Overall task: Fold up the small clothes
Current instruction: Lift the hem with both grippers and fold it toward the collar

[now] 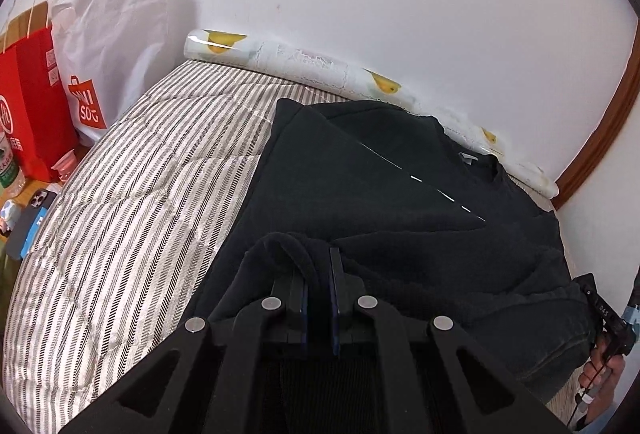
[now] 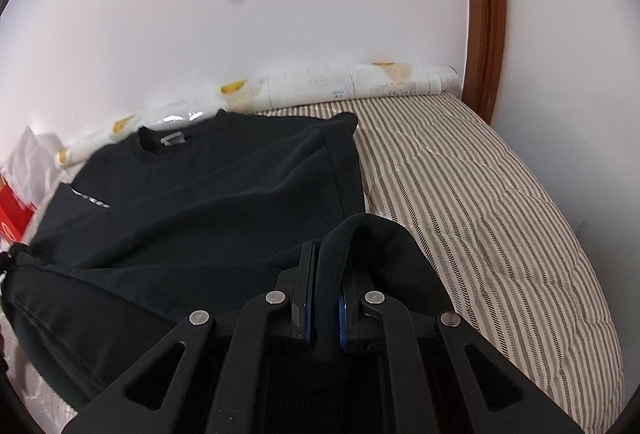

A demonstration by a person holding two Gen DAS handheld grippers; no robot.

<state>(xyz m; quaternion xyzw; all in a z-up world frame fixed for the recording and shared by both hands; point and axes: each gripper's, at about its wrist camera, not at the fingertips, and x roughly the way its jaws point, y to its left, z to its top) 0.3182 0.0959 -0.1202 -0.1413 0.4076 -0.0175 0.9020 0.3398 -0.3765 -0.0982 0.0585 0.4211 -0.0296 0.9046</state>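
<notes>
A black sweatshirt (image 1: 400,186) lies on the striped bed cover (image 1: 132,194), neck toward the wall, one sleeve folded across its chest. My left gripper (image 1: 318,262) is shut on the sweatshirt's near hem at the left side, the cloth bunched between its fingers. My right gripper (image 2: 330,254) is shut on the near hem of the sweatshirt (image 2: 208,202) at the right side, a ribbed fold lifted between its fingers. The right gripper's edge also shows at the far right of the left wrist view (image 1: 604,318).
A rolled sheet with yellow fruit print (image 1: 320,70) lies along the white wall behind the sweatshirt. A red paper bag (image 1: 32,106) and a white bag (image 1: 116,50) stand at the left. A phone (image 1: 40,200) lies beside the bed. A brown wooden frame (image 2: 486,14) rises at the right.
</notes>
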